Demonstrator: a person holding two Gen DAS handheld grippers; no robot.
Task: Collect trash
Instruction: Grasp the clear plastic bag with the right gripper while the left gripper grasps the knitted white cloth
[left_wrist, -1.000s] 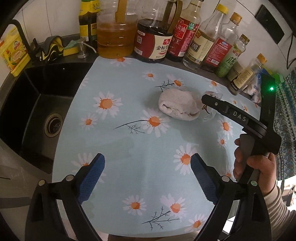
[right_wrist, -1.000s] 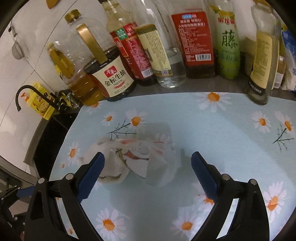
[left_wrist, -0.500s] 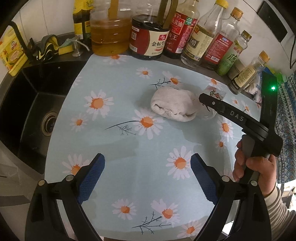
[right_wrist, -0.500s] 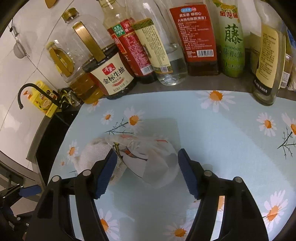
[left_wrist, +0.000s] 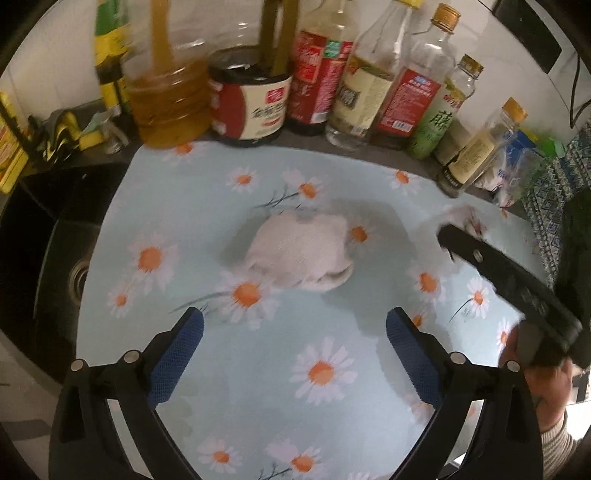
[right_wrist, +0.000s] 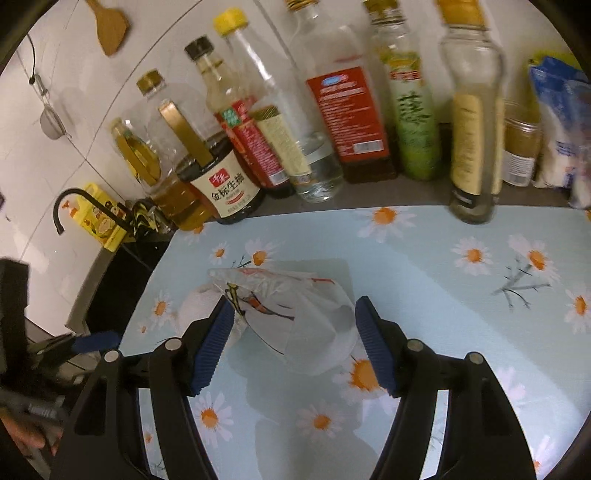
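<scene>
Over the black sink (left_wrist: 55, 266) edge and the daisy-print mat (left_wrist: 280, 369) on the counter, I am holding my left gripper (left_wrist: 294, 350) with its jaws wide apart, gripping nothing. Ahead of it, the crumpled white cloth (left_wrist: 299, 254) is lying mid-mat. Just right of the cloth, my right gripper (right_wrist: 295, 347) is squeezing its jaws around the clear printed plastic wrapper (right_wrist: 295, 314), pads touching both sides. Sauce bottles (right_wrist: 351, 122) are lining the wall behind.
</scene>
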